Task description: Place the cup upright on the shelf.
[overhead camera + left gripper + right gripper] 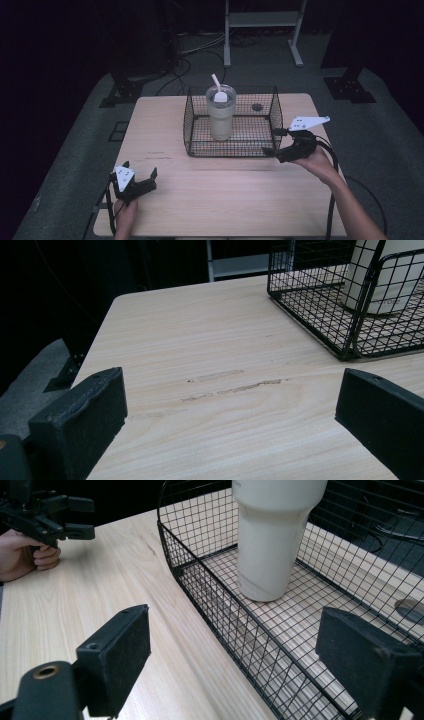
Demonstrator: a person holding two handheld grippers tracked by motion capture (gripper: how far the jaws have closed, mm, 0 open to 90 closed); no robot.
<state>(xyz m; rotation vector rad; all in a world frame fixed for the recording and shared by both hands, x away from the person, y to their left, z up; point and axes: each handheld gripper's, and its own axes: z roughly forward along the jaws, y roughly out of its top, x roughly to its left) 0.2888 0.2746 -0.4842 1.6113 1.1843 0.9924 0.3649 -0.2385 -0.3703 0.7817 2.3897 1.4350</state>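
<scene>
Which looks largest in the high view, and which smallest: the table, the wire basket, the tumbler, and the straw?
1. Table, largest.
2. Wire basket, which covers much of the table's far half.
3. Tumbler, standing inside the basket.
4. Straw, smallest, sticking out of the tumbler's lid.
No two look alike in size.

White tumbler (272, 540) upright inside black wire basket (210, 605), open tool (235, 665) straddling its rim.

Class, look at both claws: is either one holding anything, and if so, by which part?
Nothing is held. The left claw is open above the bare table. The right claw is open beside the wire basket, which holds the tumbler.
</scene>
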